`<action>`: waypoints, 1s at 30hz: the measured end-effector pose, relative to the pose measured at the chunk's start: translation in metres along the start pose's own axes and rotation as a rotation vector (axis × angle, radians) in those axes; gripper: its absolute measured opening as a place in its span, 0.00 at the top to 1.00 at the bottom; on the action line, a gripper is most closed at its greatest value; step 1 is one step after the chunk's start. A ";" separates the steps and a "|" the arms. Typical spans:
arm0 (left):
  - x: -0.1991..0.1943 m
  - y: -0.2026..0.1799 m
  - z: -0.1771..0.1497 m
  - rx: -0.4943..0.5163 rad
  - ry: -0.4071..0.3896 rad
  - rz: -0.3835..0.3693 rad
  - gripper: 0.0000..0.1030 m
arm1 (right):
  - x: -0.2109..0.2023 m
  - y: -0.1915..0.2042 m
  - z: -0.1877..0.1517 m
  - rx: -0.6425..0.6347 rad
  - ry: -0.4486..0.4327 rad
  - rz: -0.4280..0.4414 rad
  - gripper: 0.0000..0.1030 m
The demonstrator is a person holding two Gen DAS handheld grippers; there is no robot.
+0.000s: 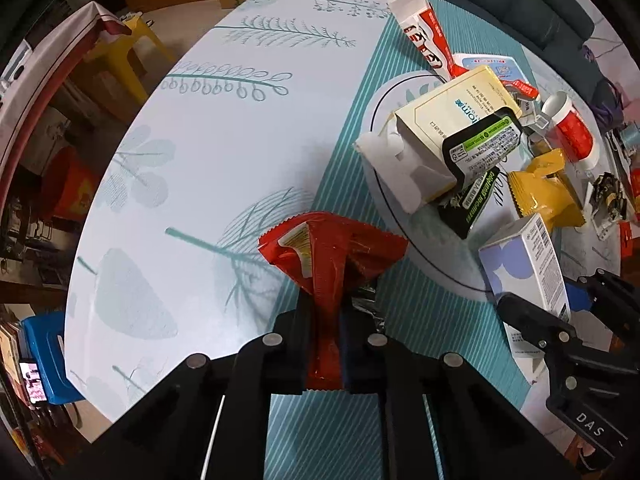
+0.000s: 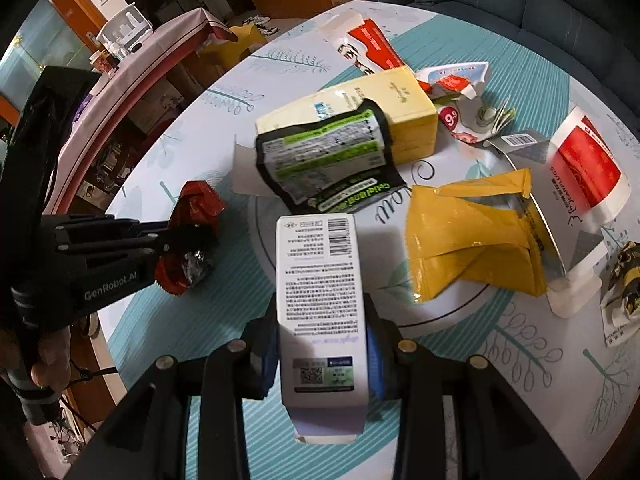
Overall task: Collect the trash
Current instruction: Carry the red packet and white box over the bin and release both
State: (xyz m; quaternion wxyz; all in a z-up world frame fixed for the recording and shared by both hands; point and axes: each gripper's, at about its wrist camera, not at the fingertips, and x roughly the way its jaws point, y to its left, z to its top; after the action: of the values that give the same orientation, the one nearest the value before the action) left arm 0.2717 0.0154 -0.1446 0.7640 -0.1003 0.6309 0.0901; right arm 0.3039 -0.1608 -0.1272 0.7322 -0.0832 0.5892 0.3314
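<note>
Left gripper (image 1: 326,312) jaws pinch a red wrapper (image 1: 332,248) at lower centre; right gripper (image 2: 322,344) jaws clamp a white box (image 2: 320,300). Boxes and wrappers still litter the tabletop (image 1: 240,120) at upper right, so much is left.

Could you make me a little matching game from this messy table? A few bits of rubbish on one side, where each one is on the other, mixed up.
Things:
1. red wrapper
2. white box
3. yellow packet
4. black pouch

Places:
A. leaning on the pale yellow box
B. clamped in the right gripper
C. lying loose on the round mat
D. clamped in the left gripper

Pairs: 1-D, 2-B, 3-C, 4-A
</note>
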 end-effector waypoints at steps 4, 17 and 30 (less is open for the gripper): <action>-0.019 0.010 -0.011 -0.016 -0.026 -0.023 0.92 | -0.007 0.010 -0.003 0.019 -0.018 -0.010 0.66; -0.072 0.035 -0.049 0.026 -0.090 -0.088 0.92 | -0.025 0.052 -0.025 0.078 -0.061 -0.041 0.66; -0.114 0.105 -0.132 0.113 -0.098 -0.269 0.93 | -0.042 0.132 -0.081 0.233 -0.142 -0.051 0.66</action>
State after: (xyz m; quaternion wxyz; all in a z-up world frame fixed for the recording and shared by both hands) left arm 0.0976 0.0800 -0.0612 0.8035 -0.1362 0.5779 -0.0441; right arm 0.1581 -0.1177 -0.0772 0.7851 0.0110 0.5679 0.2470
